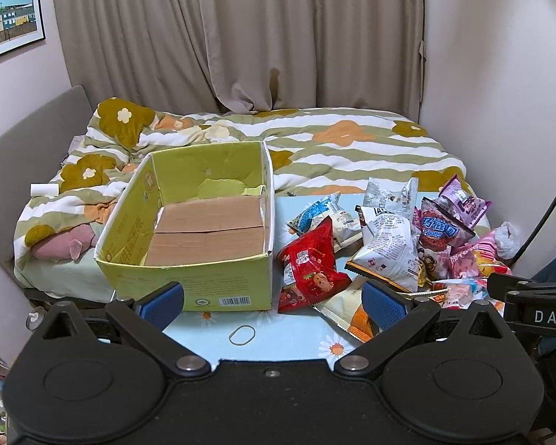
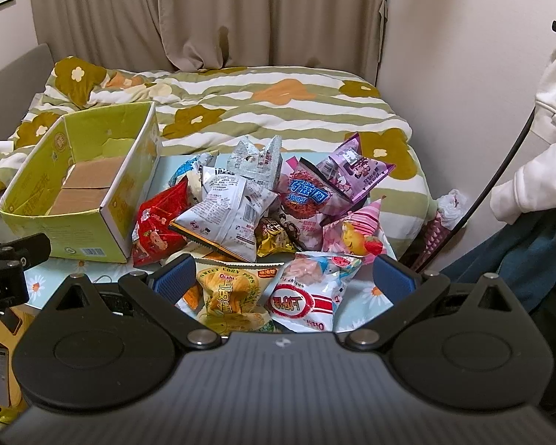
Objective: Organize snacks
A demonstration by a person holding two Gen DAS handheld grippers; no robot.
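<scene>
both tongs hang released above the surface (image 1: 211,333), holding nothing. left tongs (image 1: 272,300) face the empty green cardboard box (image 1: 189,222) and a rubber band (image 1: 242,335). right tongs (image 2: 283,278) hover over the snack pile (image 2: 241,207), nearest a yellow corn puffs bag (image 2: 229,296) and a shrimp chips bag (image 2: 304,296); the box sits just left of the pile.

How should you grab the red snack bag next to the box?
Probably by the puffed top corner of the red snack bag, coming down from above. It leans on the pile of snacks with that corner sticking up free, while its lower edge lies flat on the table. The open left tool sits nearest; the box crowds its left side.
</scene>
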